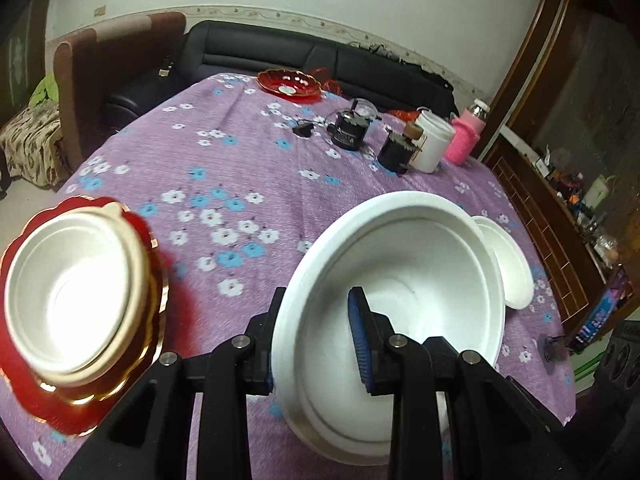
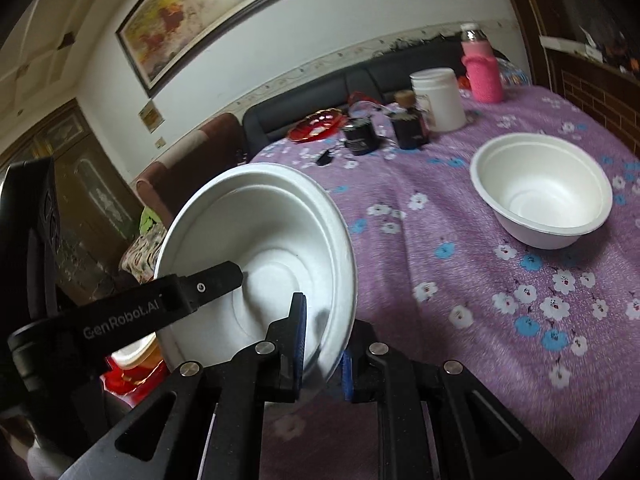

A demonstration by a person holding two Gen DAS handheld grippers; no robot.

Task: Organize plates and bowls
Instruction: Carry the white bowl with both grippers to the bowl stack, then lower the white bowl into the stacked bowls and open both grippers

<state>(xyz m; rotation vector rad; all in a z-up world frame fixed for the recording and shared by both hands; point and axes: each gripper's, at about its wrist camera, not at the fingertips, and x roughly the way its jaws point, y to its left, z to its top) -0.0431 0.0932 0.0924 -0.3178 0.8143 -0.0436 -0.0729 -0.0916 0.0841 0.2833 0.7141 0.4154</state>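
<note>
My left gripper (image 1: 316,332) is shut on the near-left rim of a large white bowl (image 1: 404,264), one finger inside and one outside. The same bowl shows tilted in the right wrist view (image 2: 272,240), where my right gripper (image 2: 320,340) is shut on its lower right rim and the left gripper's finger (image 2: 216,278) reaches in from the left. A second white bowl (image 2: 544,192) stands on the purple cloth to the right; its edge shows in the left view (image 1: 508,260). A beige bowl (image 1: 76,296) sits on a red gold-rimmed plate (image 1: 24,392) at the left.
The round table has a purple flowered cloth (image 1: 224,168). At its far side stand a red dish (image 1: 289,83), two dark jars (image 1: 351,130), a white tub (image 1: 434,144) and a pink bottle (image 1: 466,136). A black sofa (image 1: 280,50) lies beyond.
</note>
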